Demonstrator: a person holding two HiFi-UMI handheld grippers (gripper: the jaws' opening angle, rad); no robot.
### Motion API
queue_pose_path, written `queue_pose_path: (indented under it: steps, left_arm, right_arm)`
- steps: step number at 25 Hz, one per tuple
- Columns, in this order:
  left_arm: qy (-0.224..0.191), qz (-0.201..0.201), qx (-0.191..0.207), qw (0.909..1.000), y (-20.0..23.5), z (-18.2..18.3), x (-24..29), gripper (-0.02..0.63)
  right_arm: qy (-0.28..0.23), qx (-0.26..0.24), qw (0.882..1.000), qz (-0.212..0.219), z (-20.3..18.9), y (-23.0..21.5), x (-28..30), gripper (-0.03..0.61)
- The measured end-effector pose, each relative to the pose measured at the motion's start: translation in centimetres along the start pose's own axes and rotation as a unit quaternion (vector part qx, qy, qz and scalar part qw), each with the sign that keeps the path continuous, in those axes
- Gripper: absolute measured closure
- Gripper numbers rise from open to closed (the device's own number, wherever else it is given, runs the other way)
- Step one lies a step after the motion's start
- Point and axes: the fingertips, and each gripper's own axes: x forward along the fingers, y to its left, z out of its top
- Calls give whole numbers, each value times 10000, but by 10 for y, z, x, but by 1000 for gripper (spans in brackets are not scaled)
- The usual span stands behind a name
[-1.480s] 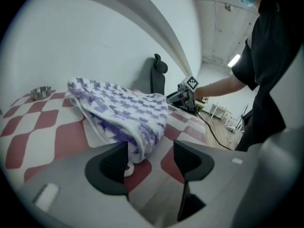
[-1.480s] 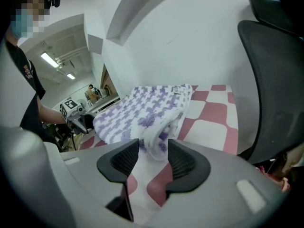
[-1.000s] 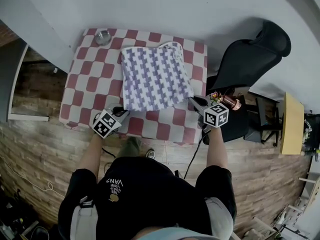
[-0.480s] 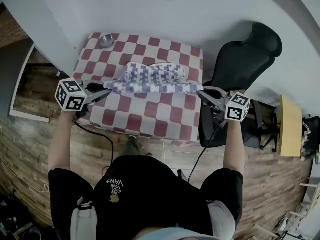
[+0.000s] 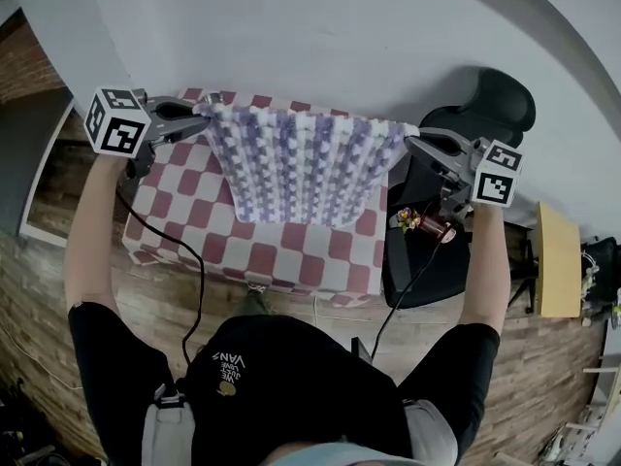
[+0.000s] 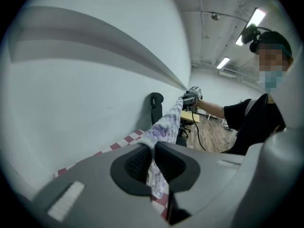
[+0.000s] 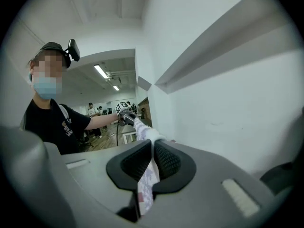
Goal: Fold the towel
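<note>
- Standing nearest the camera, the person (image 5: pixel 291 386) in a black T-shirt stretches both arms forward and outward, with a gripper in each hand.
- Left gripper (image 5: pixel 199 124) is held high on the left, its jaws pinched together on one top corner of the towel (image 5: pixel 306 168). Its own view shows the cloth squeezed between the ribbed pads, with a short end hanging below them.
- Right gripper (image 5: pixel 409 144) is held high on the right and is likewise clamped tight on the other top corner. Cloth is pressed between its pads and a tail dangles underneath.
- The towel, white with purple checks, is pulled taut along its top edge between the two grippers. It hangs as a flat sheet over the table (image 5: pixel 320 260); whether its lower edge touches the tabletop I cannot tell.
- The table, covered in a red-and-white checked cloth, stands against the pale wall (image 5: pixel 340 37).
- A black office chair (image 5: pixel 490 100) sits just beside the table's right end, on the wood-patterned floor (image 5: pixel 78 299).
</note>
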Motion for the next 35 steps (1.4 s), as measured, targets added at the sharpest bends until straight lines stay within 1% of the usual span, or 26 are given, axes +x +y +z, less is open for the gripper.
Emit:
queue_pose_path:
  steps: [4,9,11,13,15,17,20,23,28,31,35]
  left_arm:
    - [31,-147,-1,9999,34,39,0,594]
    - [316,-303,-226,9988,92,59,20,594]
    - [358,-225,-194,9989,120,70,30,594]
    - [304,-130,-107,9994,143,84,38,594]
    - [169,-96,20,9998,156,97,41,594]
    - [106,-147,102,9998,160,94,45,594]
    - [302,-299,82,9991,155,55,59,594]
    - [567,-438,-15,9974,134,-2,71,594]
    - [1019,-626,-165,9927,72,-96,76,592]
    - [1199,-697,-278,9899,34,-143,77,593]
    - [1565,-735,-344,9843,-22,-208,75,592]
  right_arm:
    - [-144,39,9997,-192,34,-30,7,554]
    - [-312,290,9974,-588,45,-83,33,554]
    - [-467,402,9950,-780,48,-107,44,554]
    - [-676,411,9919,-993,55,-129,51,554]
    - [-879,362,9888,-1152,60,-143,55,555]
    - [-971,363,9875,-1184,52,-150,60,555]
    - [-814,530,9895,-1071,12,-148,69,555]
    - [-715,862,9892,-943,-44,-136,77,555]
    - [-413,1345,9871,-767,-141,-85,75,555]
    - [-369,1643,9831,-719,-186,-54,68,555]
    - [-183,1993,9774,-686,-244,-7,58,555]
